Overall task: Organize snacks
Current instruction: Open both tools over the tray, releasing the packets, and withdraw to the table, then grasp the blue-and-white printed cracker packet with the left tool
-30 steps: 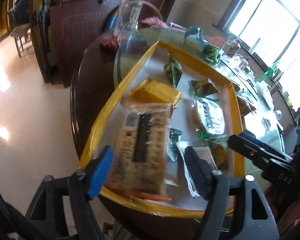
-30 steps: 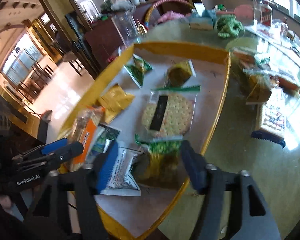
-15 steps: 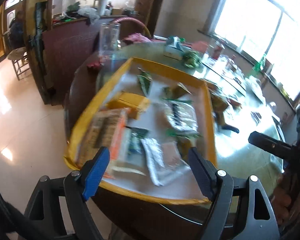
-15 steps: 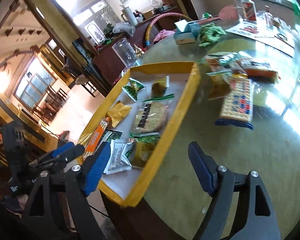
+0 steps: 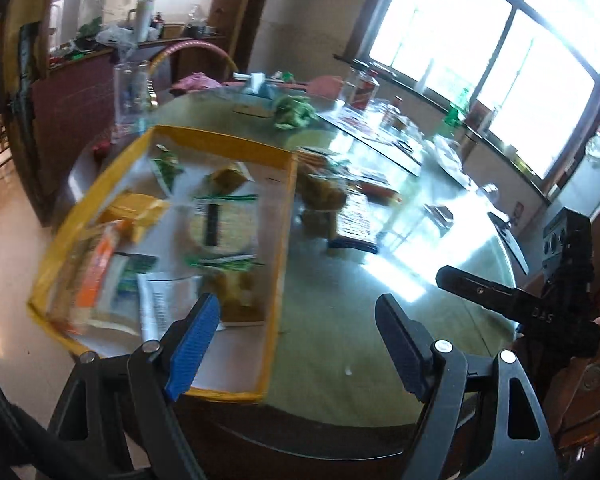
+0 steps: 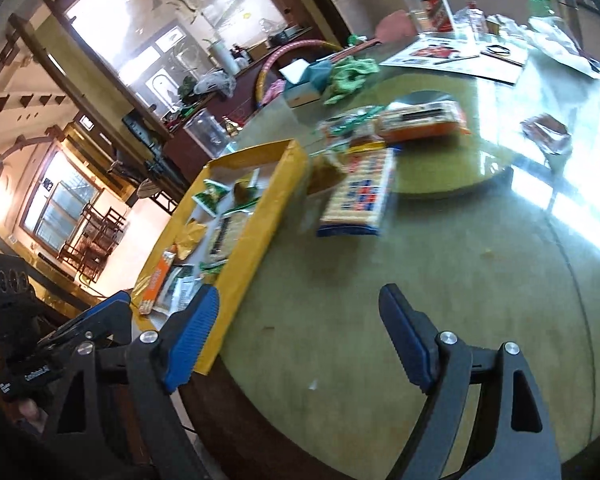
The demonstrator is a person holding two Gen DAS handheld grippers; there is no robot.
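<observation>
Right wrist view: loose snacks (image 6: 356, 196) sit on the table beside the yellow tray (image 6: 256, 240), likely next in.
Right gripper (image 6: 300, 332): wide open, empty.
Left gripper (image 5: 296, 340): same, holding nothing.

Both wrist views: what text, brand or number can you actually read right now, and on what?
"DAS": on the body of the right hand-held gripper, seen in the left wrist view.
"GenRobot.AI", partly legible: on the body of the left hand-held gripper, seen in the right wrist view.
Snack wrappers in the yellow tray: print too blurred to read.
Blue cracker pack on the table: blurred, unreadable.
</observation>
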